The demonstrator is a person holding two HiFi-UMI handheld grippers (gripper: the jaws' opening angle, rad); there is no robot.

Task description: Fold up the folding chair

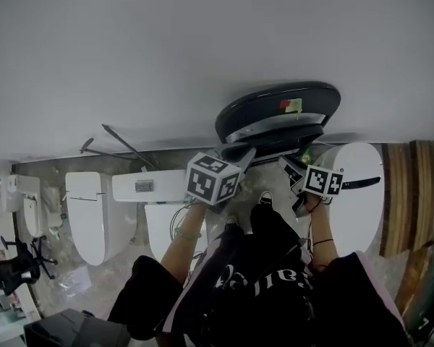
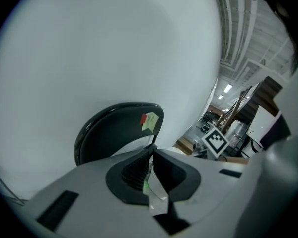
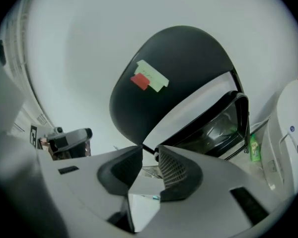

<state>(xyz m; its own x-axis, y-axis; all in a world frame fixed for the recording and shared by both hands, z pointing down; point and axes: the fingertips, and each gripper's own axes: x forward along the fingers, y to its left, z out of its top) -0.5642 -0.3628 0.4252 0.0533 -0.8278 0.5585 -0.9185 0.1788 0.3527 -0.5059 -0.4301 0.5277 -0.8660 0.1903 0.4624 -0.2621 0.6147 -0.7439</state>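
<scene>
One folding chair (image 1: 278, 114) (black), long axis seemingly vertical.

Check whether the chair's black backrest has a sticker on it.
Yes, a red and pale yellow sticker sits on the backrest in the right gripper view.

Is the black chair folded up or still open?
Nearly folded, it seems: the seat is tipped up close under the backrest, not sticking out flat.

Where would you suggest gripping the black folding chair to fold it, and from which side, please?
Probably the thin frame tube edging the seat of the folding chair, approached from the front: it is slim enough for the jaws, while the backrest is broad and curved and the wall closes off the rear.
</scene>
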